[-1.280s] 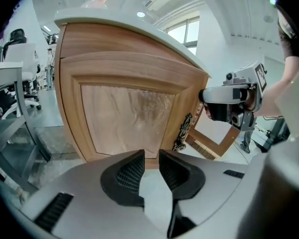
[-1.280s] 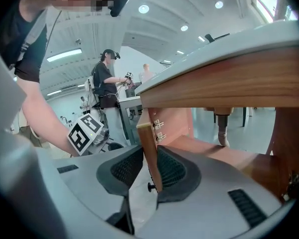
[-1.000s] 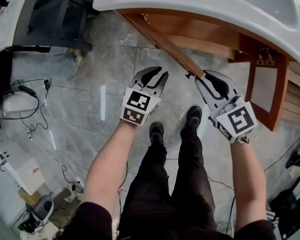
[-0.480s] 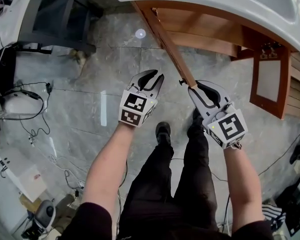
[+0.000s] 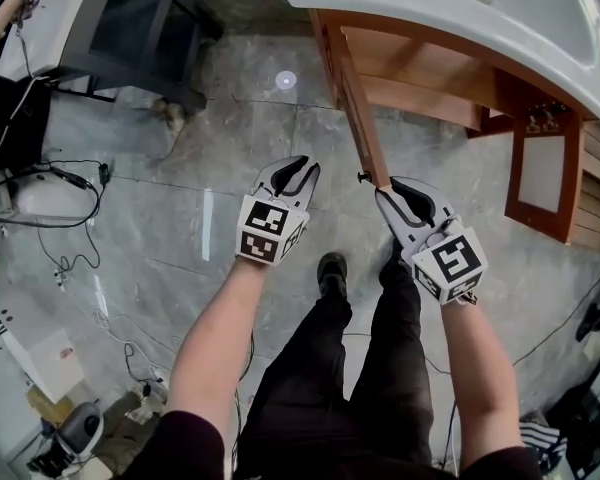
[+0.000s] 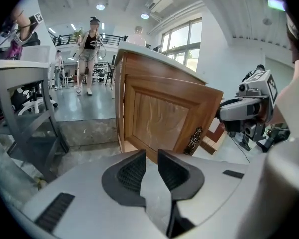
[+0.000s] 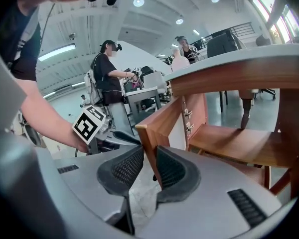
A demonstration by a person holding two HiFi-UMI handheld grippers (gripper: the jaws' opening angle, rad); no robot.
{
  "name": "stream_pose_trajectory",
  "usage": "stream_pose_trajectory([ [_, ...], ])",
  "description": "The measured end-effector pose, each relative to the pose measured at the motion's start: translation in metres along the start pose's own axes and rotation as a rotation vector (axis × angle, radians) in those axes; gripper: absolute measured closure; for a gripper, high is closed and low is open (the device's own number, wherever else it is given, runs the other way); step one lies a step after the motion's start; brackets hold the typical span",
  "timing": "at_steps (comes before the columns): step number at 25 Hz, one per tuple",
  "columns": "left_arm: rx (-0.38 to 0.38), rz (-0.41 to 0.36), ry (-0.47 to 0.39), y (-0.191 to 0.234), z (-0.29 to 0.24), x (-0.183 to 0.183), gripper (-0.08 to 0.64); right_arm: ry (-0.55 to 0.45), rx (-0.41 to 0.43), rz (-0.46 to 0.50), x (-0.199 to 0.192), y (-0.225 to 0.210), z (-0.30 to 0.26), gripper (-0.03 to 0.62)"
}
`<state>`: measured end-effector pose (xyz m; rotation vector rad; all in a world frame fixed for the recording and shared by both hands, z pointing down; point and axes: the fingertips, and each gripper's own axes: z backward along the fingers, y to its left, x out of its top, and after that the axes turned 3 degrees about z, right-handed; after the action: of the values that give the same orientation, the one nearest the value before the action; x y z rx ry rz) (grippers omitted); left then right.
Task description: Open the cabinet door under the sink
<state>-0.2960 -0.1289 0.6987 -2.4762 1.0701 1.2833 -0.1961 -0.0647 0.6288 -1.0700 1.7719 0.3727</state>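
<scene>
Right gripper view: cabinet door (image 7: 162,118), swung out under the sink (image 5: 500,18), upright free edge clamped between the right gripper (image 7: 149,159) jaws. Left gripper (image 5: 292,164): jaws part-open, empty, held just left of the door.

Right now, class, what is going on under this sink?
A person holds tongs in each hand. The right tongs clamp the free edge of the cabinet door under the sink, which stands wide open. The left tongs hover beside it, apart and empty. A second door to the right is open too.
</scene>
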Motion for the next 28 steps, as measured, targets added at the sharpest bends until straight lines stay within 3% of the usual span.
stream_pose_trajectory([
  [5,-0.006,-0.017,0.008,-0.004,0.016,-0.003,0.474,-0.02,0.006,-0.065,0.006,0.02,-0.015,0.488],
  [10,0.018,0.026,-0.03,0.009,0.038,0.002,0.474,-0.003,0.053,-0.024,0.019,0.042,-0.037,0.508],
  [16,0.038,0.051,-0.065,0.012,0.059,0.008,0.476,-0.01,0.004,-0.043,0.03,0.035,-0.035,0.528],
  [22,0.048,0.085,-0.083,-0.003,0.09,0.026,0.479,-0.006,-0.041,-0.061,0.047,0.037,-0.001,0.531],
  [28,0.053,0.133,-0.092,-0.038,0.141,0.056,0.491,0.005,-0.083,-0.063,0.083,0.065,0.053,0.546],
])
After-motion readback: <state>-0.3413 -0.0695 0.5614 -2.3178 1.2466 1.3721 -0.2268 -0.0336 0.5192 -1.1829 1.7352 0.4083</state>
